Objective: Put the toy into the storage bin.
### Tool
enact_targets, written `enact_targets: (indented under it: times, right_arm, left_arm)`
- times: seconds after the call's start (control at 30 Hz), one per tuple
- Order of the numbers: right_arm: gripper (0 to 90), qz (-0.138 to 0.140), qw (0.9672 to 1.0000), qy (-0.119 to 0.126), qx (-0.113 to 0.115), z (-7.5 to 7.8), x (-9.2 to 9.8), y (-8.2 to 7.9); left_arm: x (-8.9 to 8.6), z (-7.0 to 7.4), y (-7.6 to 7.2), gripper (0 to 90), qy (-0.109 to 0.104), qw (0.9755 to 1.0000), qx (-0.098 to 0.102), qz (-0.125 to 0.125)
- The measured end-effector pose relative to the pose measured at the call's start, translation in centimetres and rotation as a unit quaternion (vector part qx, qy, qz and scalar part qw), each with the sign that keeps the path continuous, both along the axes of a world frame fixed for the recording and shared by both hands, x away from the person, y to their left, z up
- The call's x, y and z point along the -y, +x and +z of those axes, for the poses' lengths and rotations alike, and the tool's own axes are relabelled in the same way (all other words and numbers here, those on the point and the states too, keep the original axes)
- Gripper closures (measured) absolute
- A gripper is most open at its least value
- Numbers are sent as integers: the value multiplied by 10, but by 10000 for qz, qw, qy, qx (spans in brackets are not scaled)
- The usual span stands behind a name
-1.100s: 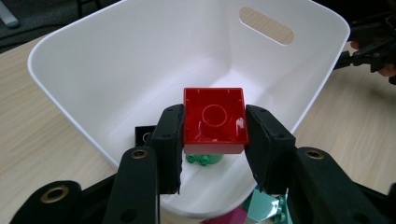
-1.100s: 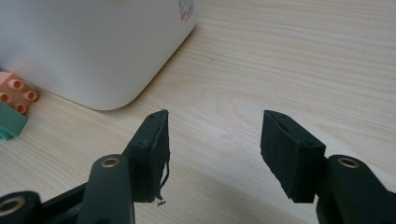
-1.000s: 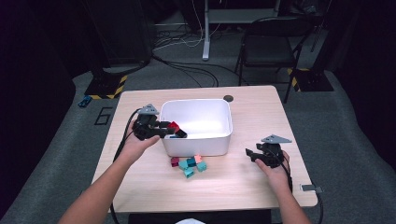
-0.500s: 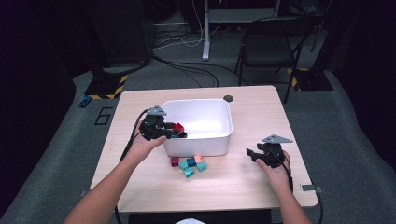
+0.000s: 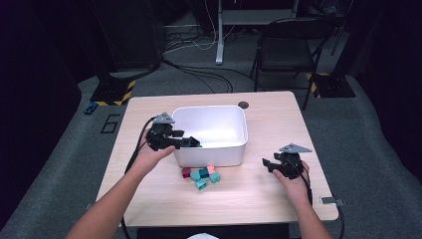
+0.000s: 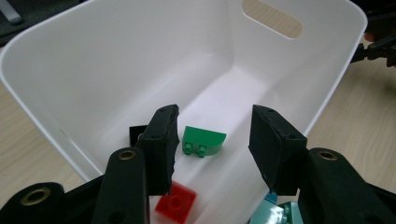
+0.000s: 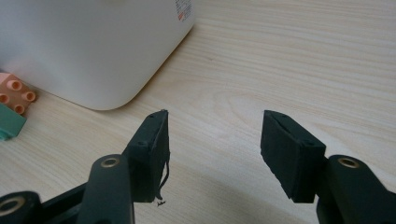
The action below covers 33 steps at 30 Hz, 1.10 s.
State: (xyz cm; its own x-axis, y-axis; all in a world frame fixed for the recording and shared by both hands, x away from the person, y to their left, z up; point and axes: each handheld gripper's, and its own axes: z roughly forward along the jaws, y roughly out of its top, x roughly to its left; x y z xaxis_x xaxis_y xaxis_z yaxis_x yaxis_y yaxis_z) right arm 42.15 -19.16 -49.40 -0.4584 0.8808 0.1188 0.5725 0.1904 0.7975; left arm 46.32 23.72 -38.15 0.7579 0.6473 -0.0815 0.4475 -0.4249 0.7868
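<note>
The left gripper (image 6: pixel 212 149), hanging over the near-left rim of the white bin (image 5: pixel 234 149), has just been opening its jaws, and a green brick (image 6: pixel 203 141) is now lying free on the bin floor just beyond the pads, touching neither. A red brick (image 6: pixel 177 201) is sitting below the left pad, so loading appears to be progressing one piece at a time. More bricks (image 5: pixel 201 177) are waiting on the table (image 5: pixel 149 209) between both tools. The right gripper (image 7: pixel 212 149) is resting apart and empty, right of the bin.
</note>
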Motion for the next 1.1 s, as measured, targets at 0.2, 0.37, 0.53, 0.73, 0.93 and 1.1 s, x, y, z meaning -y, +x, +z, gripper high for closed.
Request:
enact_targets:
  times: [0.2, 0.37, 0.53, 0.73, 0.93, 1.1]
  right_arm:
    - [417, -12, 10000, -16, 5, 0, 0, 0]
    - [417, -33, 10000, 5, -17, -1, -1, 0]
    - [416, -8, 10000, -26, -6, -1, -1, 0]
    - [416, -24, 10000, -17, 3, -1, -1, 0]
    - [416, -18, 10000, -19, -7, -1, -1, 0]
    - [416, -30, 10000, -10, 4, 0, -1, 0]
  left_arm:
    - [-14, 13, -13, 499, -123, 9998, 182, -40]
    - [-24, 18, -20, 493, -233, 9995, 215, -35]
    - [-33, 20, -31, 491, -254, 9993, 260, -65]
    - [-42, 15, -42, 494, -278, 9993, 228, -57]
    - [-49, 12, -54, 493, -342, 9991, 223, -70]
    - [-48, 0, -65, 497, -351, 9991, 159, -179]
